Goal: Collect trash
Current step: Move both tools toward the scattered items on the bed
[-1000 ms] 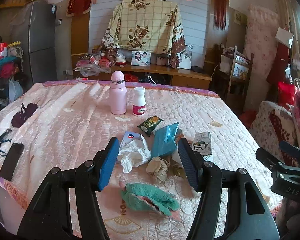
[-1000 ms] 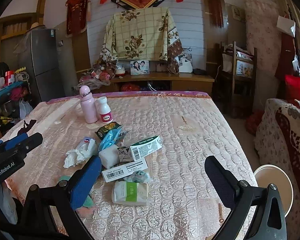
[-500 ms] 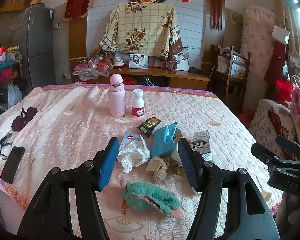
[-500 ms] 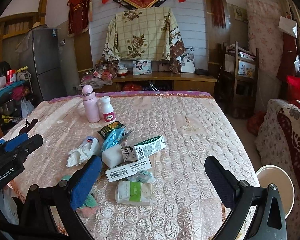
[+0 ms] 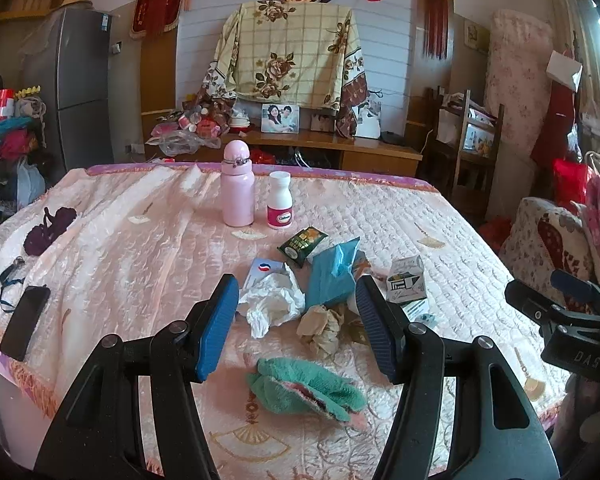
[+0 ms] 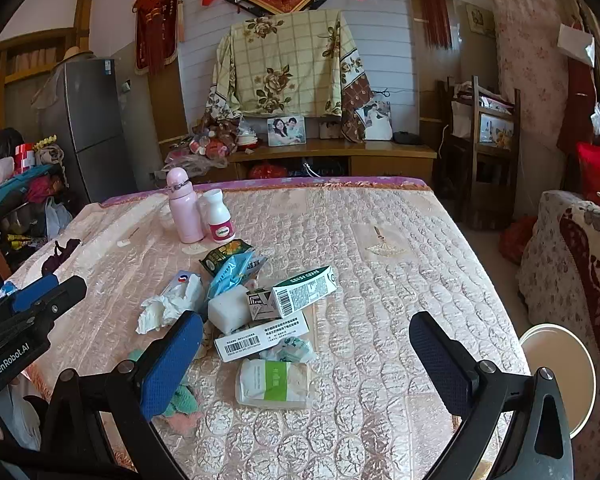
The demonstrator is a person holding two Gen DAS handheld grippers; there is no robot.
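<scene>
Nearest the left wrist camera, the left gripper [image 5: 296, 328] hangs above the near edge of the bed [image 5: 112, 248], its blue fingers [image 5: 217, 326] spread wide with nothing between them. Just below lies a green and pink fuzzy cloth [image 5: 304, 390]. Beyond the fingertips sits the trash pile: a crumpled white tissue [image 5: 272, 304], a brownish paper wad [image 5: 324, 328] touching it on the right, a teal plastic wrapper [image 5: 332, 276] behind, and a small printed carton [image 5: 406, 280] to the right.

The right gripper [image 6: 306, 360] also hovers over the bed, fingers [image 6: 171, 364] spread apart and empty. Between them from that view lie a green and white wipes pack [image 6: 274, 384], then a flat barcoded box [image 6: 260, 340], a white foam block [image 6: 228, 312] and a green toothpaste box [image 6: 304, 290] leaning on the carton.

Farther back, a dark green snack packet [image 5: 302, 242] lies alone, and past it a pink bottle [image 5: 238, 184] and a white pill bottle [image 5: 280, 200] stand upright, side by side. A black phone [image 5: 24, 322] lies near the bed's left edge. A wooden cabinet [image 5: 340, 152] runs along the far wall.
</scene>
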